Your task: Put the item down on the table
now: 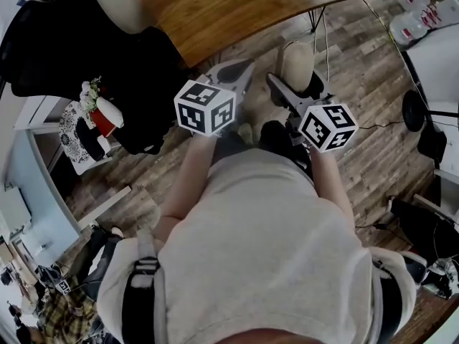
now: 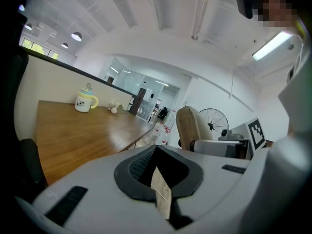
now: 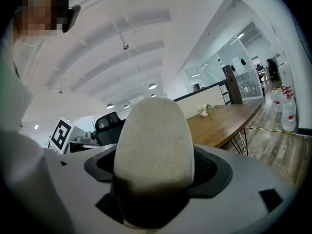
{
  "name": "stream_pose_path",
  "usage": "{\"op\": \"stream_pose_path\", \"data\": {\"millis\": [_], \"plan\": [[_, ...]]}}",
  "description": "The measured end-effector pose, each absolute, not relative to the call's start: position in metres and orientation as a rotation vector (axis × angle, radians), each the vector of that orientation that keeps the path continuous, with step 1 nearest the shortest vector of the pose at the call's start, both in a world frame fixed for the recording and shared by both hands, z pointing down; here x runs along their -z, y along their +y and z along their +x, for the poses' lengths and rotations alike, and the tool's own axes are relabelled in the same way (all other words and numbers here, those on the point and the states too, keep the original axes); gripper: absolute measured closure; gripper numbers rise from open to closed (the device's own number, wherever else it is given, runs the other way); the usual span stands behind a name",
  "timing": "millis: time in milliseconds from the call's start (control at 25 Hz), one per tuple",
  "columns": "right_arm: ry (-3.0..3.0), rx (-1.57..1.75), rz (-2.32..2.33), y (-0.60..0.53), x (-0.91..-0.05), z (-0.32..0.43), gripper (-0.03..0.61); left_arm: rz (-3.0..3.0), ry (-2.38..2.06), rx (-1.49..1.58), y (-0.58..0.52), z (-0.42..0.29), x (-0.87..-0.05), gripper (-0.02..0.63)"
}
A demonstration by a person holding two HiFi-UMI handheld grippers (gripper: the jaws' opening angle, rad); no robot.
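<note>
While the person stood on the plank floor (image 1: 358, 70), the head view looked down past a pale shirt (image 1: 265, 242) at both grippers, which were held out in front. The right gripper (image 1: 297, 84) was clamped on a beige rounded item (image 1: 295, 61), which rose upright out of its jaws. The item was in the air over the floor, just short of the wooden table (image 1: 237, 6) and not touching it. The left gripper (image 1: 233, 70) pointed toward the same table edge from beside the right one. A black office chair (image 1: 93, 41) stood to the left of the table.

From the left gripper view, the jaws were drawn nearly together. A thin tan strip (image 2: 161, 191) sat in the seam between them, and I could not tell whether it was a loose thing or part of a pad. Beyond the jaws the tabletop stretched away, with a white mug (image 2: 85, 100) with a yellow handle standing at its far end. The beige item showed to the right, gripped at its base.

From the right gripper view, the item filled the middle, pinched on both sides by the dark pads. The table lay behind it to the right, well apart from it, with a small white posy (image 3: 204, 110) on top. Water bottles (image 3: 285, 106) stood on the floor past the table.
</note>
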State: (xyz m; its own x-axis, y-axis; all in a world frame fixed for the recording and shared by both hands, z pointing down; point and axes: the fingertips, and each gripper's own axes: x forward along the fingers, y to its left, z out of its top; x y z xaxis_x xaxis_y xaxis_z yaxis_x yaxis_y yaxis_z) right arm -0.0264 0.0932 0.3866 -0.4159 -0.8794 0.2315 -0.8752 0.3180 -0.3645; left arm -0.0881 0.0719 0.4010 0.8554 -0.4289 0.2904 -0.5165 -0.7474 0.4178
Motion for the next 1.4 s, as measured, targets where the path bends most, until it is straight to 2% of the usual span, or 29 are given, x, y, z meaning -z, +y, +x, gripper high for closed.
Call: {"op": "stream_pose_path", "data": {"millis": [600,1160,1400], "plan": [[2.685,0.657,-1.587,-0.02,-0.395,-0.008,0.156,2.434,-0.853,-0.209,-0.027,-0.079,-0.418,0.602],[2.812,0.627,-1.386,-0.153,-0.377,0.089,0.156,2.374,-1.04,-0.155,-0.144,0.013,-0.4,0.603],[2.861,0.631,-1.281,-0.209,-0.381,0.101,0.156,2.353,-1.124,-0.151,-0.195,0.03,-0.401,0.602]]}}
